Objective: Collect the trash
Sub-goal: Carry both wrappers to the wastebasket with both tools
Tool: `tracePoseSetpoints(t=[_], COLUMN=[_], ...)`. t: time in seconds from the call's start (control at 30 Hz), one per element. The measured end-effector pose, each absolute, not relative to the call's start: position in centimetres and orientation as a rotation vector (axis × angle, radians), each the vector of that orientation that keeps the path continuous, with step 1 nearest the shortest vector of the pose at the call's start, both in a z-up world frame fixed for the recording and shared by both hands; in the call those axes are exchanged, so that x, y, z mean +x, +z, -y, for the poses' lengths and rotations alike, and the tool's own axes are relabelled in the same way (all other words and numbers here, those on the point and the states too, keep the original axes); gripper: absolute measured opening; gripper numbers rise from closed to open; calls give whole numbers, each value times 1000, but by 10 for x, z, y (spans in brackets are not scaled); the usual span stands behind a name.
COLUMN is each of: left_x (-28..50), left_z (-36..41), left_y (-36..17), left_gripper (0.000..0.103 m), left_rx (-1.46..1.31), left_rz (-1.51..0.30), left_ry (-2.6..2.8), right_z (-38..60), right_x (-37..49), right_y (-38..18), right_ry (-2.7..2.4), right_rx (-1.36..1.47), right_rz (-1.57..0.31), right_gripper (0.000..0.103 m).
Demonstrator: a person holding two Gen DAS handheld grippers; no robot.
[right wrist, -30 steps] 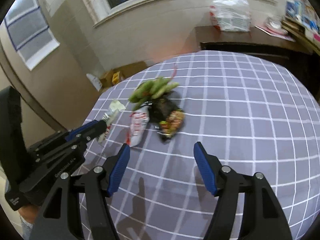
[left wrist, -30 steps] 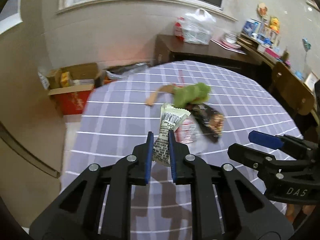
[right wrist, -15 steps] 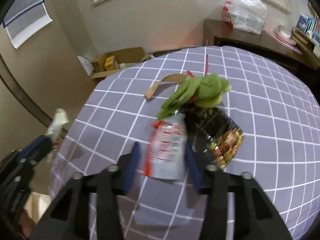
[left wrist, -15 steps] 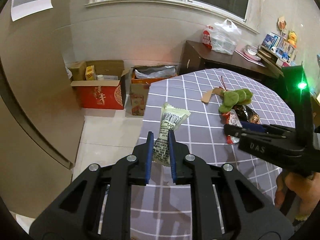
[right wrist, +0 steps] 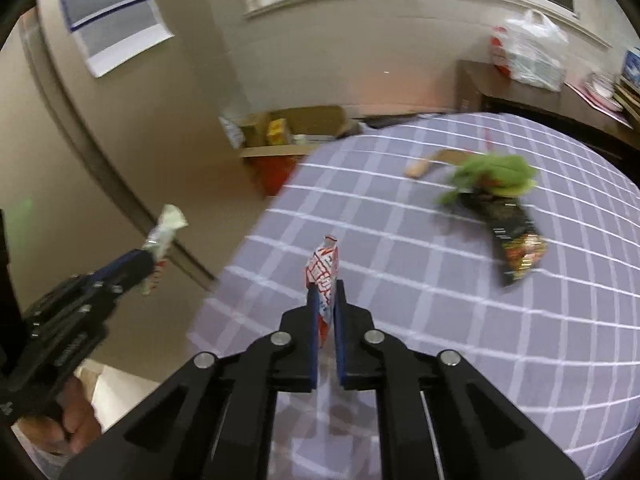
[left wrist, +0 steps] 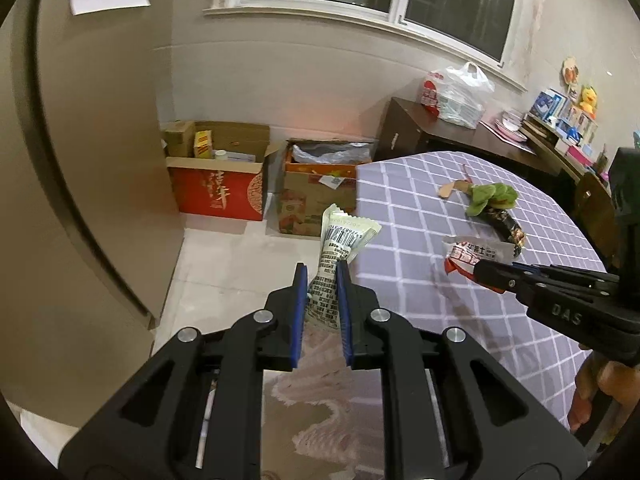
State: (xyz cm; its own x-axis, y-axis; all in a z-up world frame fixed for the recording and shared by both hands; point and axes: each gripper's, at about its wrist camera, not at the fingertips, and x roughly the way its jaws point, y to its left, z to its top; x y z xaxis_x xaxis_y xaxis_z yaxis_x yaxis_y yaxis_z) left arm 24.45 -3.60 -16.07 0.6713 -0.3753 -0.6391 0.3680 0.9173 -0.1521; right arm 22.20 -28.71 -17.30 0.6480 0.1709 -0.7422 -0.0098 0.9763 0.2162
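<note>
Left tool (left wrist: 321, 280) is clamped on the lower half of a white-and-green wrapper (left wrist: 341, 246), barcode side toward the camera, so the upper half stands free above the blue pads; I hold it out past the bench (left wrist: 460, 280) edge, over the tiled floor (left wrist: 224, 264), which I judge suits carrying it toward a bin. Right tool (right wrist: 326, 300) is closed on a red-and-white wrapper (right wrist: 323, 276), pinched at its lower end with the torn top upright, lifted clear of the checked cloth; seen from the left wrist view it hangs above the bench surface rather than resting on it. Each tool carrying one piece lets me clear two items in a single trip. Remaining on the bench, well apart from both tools, I note a dark snack packet (right wrist: 514, 240), green vegetable scraps (right wrist: 494, 172) lying partly over its far end, and a tan strip (right wrist: 434, 160) beyond them. On the floor by the wall stands a cardboard box with a plastic liner (left wrist: 318, 184), beside a red carton (left wrist: 218, 184); I judge the lined box the likely receptacle, though nothing marks it as such. Both grips look thin and flexible, so the wrappers may slip if swung hard.
</note>
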Motion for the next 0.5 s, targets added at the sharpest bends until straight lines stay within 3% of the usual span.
tracePoseSetpoints(t=[0.5], left_x=[241], left_z=[-104], left_y=[-199], left_gripper=[15], left_rx=[-57], left_rz=[-796], left_ry=[-222], right_z=[104], right_x=[235], right_y=[-186], right_ry=[399], right_rx=[129], right_rz=[-893], right_gripper=[7])
